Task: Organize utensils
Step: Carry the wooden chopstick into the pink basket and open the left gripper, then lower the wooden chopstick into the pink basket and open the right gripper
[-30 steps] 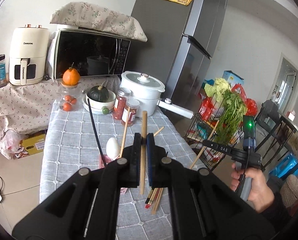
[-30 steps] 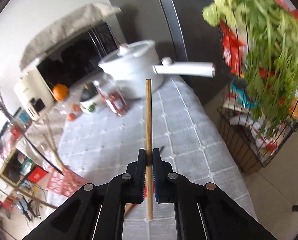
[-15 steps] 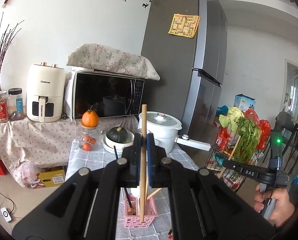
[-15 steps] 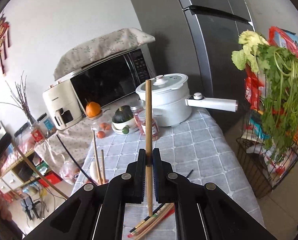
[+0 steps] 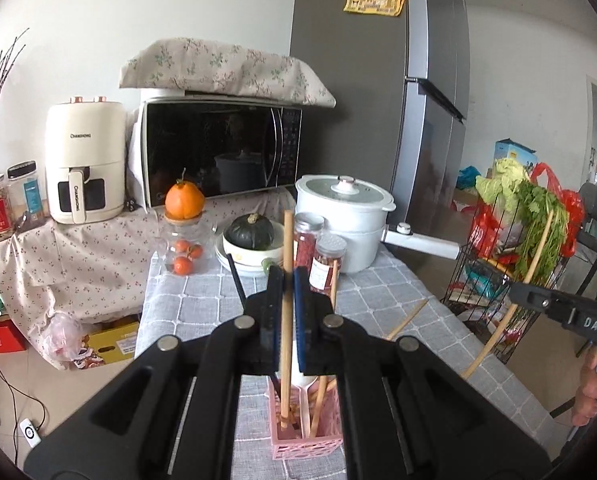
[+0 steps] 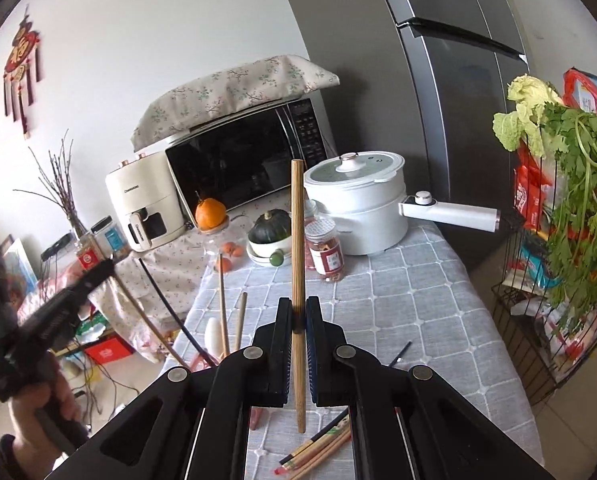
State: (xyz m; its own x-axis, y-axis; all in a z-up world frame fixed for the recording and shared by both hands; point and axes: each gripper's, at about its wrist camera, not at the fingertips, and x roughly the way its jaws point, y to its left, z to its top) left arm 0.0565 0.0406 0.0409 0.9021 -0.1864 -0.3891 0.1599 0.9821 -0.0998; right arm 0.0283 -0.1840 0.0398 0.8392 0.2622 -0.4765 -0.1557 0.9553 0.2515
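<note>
A lived-in home kitchen; a tall grey refrigerator [image 5: 382, 92] rises at one o'clock; a microwave [image 5: 218, 152] under a floral cloth sits at twelve, with a cream air fryer [image 5: 84, 160] at ten; a white electric pot [image 5: 344, 216], spice jars [image 5: 318, 256] and a squash [image 5: 250, 230] crowd the clothed table [image 5: 202, 308]; a wire rack of greens [image 5: 534, 216] stands at three.
</note>
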